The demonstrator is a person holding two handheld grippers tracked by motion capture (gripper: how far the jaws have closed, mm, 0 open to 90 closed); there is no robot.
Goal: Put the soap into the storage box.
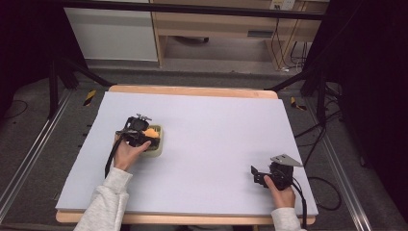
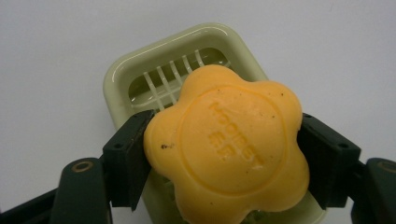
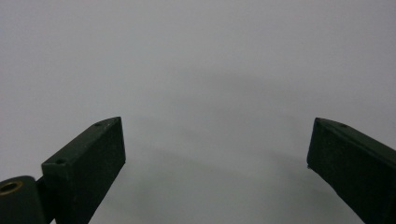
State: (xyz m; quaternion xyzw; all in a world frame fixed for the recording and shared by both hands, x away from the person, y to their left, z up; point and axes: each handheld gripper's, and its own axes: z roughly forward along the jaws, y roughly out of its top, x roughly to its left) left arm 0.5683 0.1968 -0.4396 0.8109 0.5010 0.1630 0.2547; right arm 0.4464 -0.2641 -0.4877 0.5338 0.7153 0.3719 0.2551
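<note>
Clamped across its lobes by the left gripper [image 2: 224,161], a firm, probably slick orange flower-shaped soap bar [image 2: 226,149] hangs over the pale green slatted plastic soap dish [image 2: 122,77], while the right gripper [image 3: 217,163] gapes empty.

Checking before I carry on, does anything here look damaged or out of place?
Nothing stands out. The orange soap has a few dark specks but looks whole, clamped in the left hand-held gripper over the pale green soap dish.

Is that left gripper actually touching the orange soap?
Touching. In the left gripper view, the left gripper has both black jaws pressed against the soap.
</note>
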